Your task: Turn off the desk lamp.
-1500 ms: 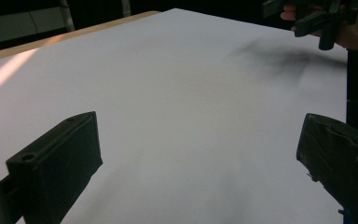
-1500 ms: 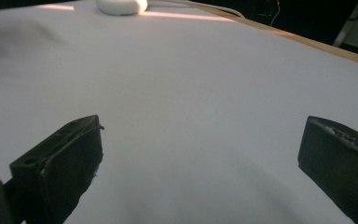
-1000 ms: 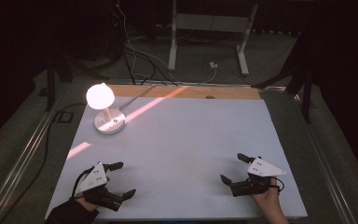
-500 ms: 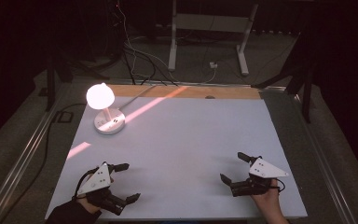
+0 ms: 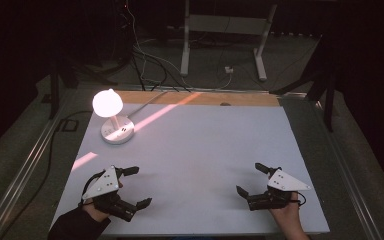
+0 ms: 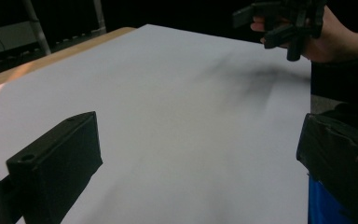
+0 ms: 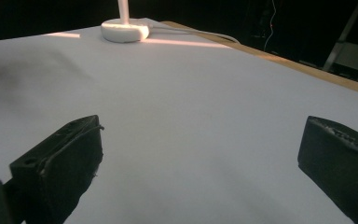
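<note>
jaws wide over bare table (image 5: 195, 150)

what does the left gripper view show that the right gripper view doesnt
The left gripper view takes in the other hand holding the right gripper at the top right, with its blurred shadow on the sheet. The right gripper view instead takes in the lamp base, its cord and a bright streak of light beside it. Both share the white sheet, the wooden table edge past it, and two black jaws standing wide apart with nothing between them.
</note>
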`<move>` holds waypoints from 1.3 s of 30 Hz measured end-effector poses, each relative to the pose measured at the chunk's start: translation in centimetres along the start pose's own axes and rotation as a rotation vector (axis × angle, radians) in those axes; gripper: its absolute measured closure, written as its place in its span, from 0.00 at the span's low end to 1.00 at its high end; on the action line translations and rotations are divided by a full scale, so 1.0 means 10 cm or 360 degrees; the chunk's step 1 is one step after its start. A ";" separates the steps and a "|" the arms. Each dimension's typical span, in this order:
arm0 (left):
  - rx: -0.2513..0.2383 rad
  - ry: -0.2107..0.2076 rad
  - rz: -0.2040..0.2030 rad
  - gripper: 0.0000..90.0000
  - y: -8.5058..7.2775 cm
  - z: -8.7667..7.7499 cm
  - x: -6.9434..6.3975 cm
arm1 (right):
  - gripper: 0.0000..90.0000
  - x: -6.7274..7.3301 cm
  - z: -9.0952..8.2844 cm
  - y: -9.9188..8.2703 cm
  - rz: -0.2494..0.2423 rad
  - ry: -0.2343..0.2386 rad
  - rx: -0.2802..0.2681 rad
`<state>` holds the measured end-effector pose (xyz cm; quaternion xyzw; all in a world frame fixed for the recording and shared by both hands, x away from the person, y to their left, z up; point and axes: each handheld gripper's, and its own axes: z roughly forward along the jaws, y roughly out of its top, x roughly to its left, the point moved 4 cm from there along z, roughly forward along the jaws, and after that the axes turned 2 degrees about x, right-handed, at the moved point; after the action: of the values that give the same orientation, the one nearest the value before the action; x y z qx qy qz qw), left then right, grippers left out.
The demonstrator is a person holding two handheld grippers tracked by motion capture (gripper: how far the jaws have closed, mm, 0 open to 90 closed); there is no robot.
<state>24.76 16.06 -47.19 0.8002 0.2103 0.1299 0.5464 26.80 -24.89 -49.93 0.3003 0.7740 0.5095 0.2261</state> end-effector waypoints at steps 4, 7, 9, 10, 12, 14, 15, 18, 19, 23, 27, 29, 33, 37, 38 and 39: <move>-0.0008 0.0030 0.0007 0.01 0.04 -0.01 0.05 | 0.00 0.00 -0.01 0.00 0.0002 -0.0004 -0.0005; -0.0025 0.0059 -0.0012 0.01 0.08 -0.01 0.12 | 0.00 0.00 0.00 0.00 0.0002 -0.0002 -0.0001; -0.0021 0.0086 -0.0009 0.01 0.10 0.00 0.16 | 0.00 0.00 -0.01 0.00 -0.0001 -0.0003 -0.0001; -0.0019 0.0099 -0.0011 0.01 0.10 0.00 0.18 | 0.00 0.00 0.00 0.00 0.0000 -0.0003 -0.0002; -0.0022 0.0139 -0.0020 0.01 0.14 0.00 0.24 | 0.00 0.00 0.00 0.00 -0.0003 -0.0001 0.0002; -0.0008 0.0150 -0.0021 0.01 0.14 0.00 0.25 | 0.00 0.00 0.00 0.00 -0.0007 -0.0002 0.0002; 0.0001 0.0171 -0.0011 0.01 0.15 0.01 0.27 | 0.00 0.00 0.00 0.00 -0.0002 0.0000 0.0002; -0.0008 0.0203 -0.0024 0.01 0.18 0.02 0.31 | 0.00 -0.01 0.00 0.00 0.0003 0.0001 0.0002; -0.0010 0.0212 -0.0023 0.01 0.19 0.02 0.32 | 0.00 -0.01 0.00 0.00 0.0001 -0.0001 0.0002; -0.0011 0.0268 -0.0048 0.01 0.20 0.03 0.40 | 0.00 -0.01 0.00 -0.01 0.0018 0.0000 0.0007; -0.0022 0.0346 -0.0065 0.01 0.22 0.03 0.49 | 0.00 -0.02 -0.01 0.00 0.0019 -0.0006 -0.0007; -0.0023 0.0381 -0.0076 0.01 0.23 0.03 0.54 | 0.00 -0.02 -0.01 0.00 0.0027 0.0000 -0.0007; -0.0013 0.0443 -0.0095 0.01 0.23 0.04 0.63 | 0.00 -0.02 -0.01 -0.01 0.0030 0.0000 -0.0003; -0.0021 0.0510 -0.0130 0.01 0.21 0.06 0.74 | 0.00 -0.02 -0.01 -0.01 0.0018 0.0001 0.0000; -0.0022 0.0522 -0.0140 0.01 0.20 0.07 0.77 | 0.00 -0.02 -0.01 -0.01 0.0021 0.0001 -0.0001; -0.0027 0.0556 -0.0160 0.01 0.19 0.08 0.82 | 0.00 -0.02 -0.01 -0.01 0.0027 0.0003 -0.0003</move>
<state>32.62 18.75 -45.90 0.7494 0.3407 0.2412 0.5140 26.91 -25.11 -49.96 0.3061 0.7713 0.5123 0.2213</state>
